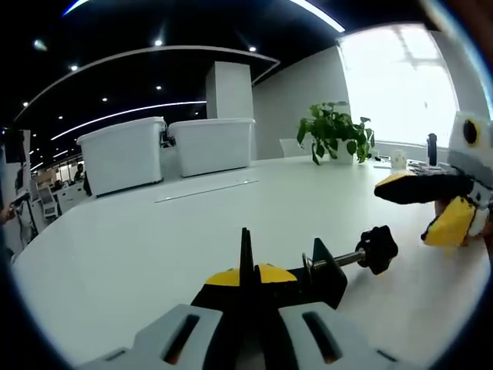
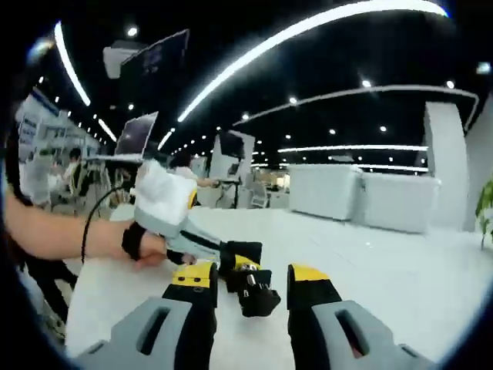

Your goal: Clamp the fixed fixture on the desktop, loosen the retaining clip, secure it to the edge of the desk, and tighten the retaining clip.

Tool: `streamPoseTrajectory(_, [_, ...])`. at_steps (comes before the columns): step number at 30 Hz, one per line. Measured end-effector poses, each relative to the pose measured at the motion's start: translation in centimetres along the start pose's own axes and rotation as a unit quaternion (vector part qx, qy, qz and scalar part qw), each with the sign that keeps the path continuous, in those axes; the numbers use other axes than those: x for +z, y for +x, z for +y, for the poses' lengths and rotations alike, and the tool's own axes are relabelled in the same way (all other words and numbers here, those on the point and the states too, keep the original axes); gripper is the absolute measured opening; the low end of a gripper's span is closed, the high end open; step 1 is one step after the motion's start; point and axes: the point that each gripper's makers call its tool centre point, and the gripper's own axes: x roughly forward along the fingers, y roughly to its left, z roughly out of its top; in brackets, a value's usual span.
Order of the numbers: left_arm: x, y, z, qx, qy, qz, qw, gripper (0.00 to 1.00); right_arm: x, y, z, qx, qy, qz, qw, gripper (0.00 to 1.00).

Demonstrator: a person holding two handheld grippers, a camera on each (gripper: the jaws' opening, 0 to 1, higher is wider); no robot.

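**A:** Status on the clamp job?

**B:** First step looks done. My left tongs (image 1: 245, 289) are closed tight on the black fixture (image 1: 320, 274), jaws pressed together with the clamp body pinched between the tips. It sits low over the white surface (image 1: 154, 247); I can't tell whether it's touching or lifted just off.

**A:** Screw side?

**B:** Threaded rod sticks out to the side of the body, ending in the black knob (image 1: 377, 248). In the left gripper view the knob is free, nothing on it.

**A:** Right hand?

**B:** Right tongs (image 2: 250, 289) are spread wide, holding nothing. In the right gripper view the knob end (image 2: 254, 297) sits between the two yellow-tipped jaws, neither one touching it as far as I can see. So I'm lined up on the retaining clip but not gripping it.

**A:** So loosening hasn't started?

**B:** My read: no. The gap in the clamp mouth looks small, though it's partly hidden behind my own jaws.

**A:** What's left?

**B:** Most of it. Close on the knob, back it off, carry the fixture to the edge of the surface, seat it, tighten again. The edge shows near my left hand (image 2: 142, 243), so the move should be short.

**A:** Anything in the way?

**B:** Two white bins (image 1: 123, 154) and a plant (image 1: 335, 131) are well apart from it.
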Motion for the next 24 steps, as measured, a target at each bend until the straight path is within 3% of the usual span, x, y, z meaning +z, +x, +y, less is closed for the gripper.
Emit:
streamPoseTrajectory(2, [0.0,0.0,0.0,0.0,0.0,0.0,1.0,0.05,-0.1,0.0,-1.3,-0.004,0.08,-0.001,0.9968,0.32])
streamPoseTrajectory(4, [0.0,0.0,0.0,0.001,0.001,0.0,1.0,0.05,-0.8,0.0,-1.9,0.001,0.151,0.011,0.9885,0.27])
streamPoseTrajectory(7, [0.0,0.0,0.0,0.001,0.001,0.0,1.0,0.05,-1.5,0.2,-1.5,0.023,0.203,0.03,0.9785,0.26])
streamPoseTrajectory(10, [0.0,0.0,0.0,0.003,0.003,-0.001,1.0,0.05,-2.1,0.4,-1.4,0.015,0.168,0.044,0.9848,0.26])
streamPoseTrajectory(14, [0.0,-0.1,0.0,0.004,0.005,-0.002,1.0,0.05,-2.7,0.8,-0.3,0.024,0.145,0.059,0.9875,0.26])
streamPoseTrajectory(17, [0.0,0.0,0.0,0.003,0.005,-0.002,1.0,0.05,-3.4,1.4,-0.8,0.008,0.103,0.074,0.9918,0.22])
streamPoseTrajectory(21, [0.0,-0.1,0.0,0.004,0.004,-0.002,1.0,0.05,-3.2,1.5,-0.7,0.013,0.118,0.07,0.9905,0.21])
streamPoseTrajectory(24, [0.1,-0.1,-0.1,0.005,0.009,-0.005,0.9999,0.05,-3.1,1.3,-0.5,0.007,0.072,0.068,0.9951,0.21])
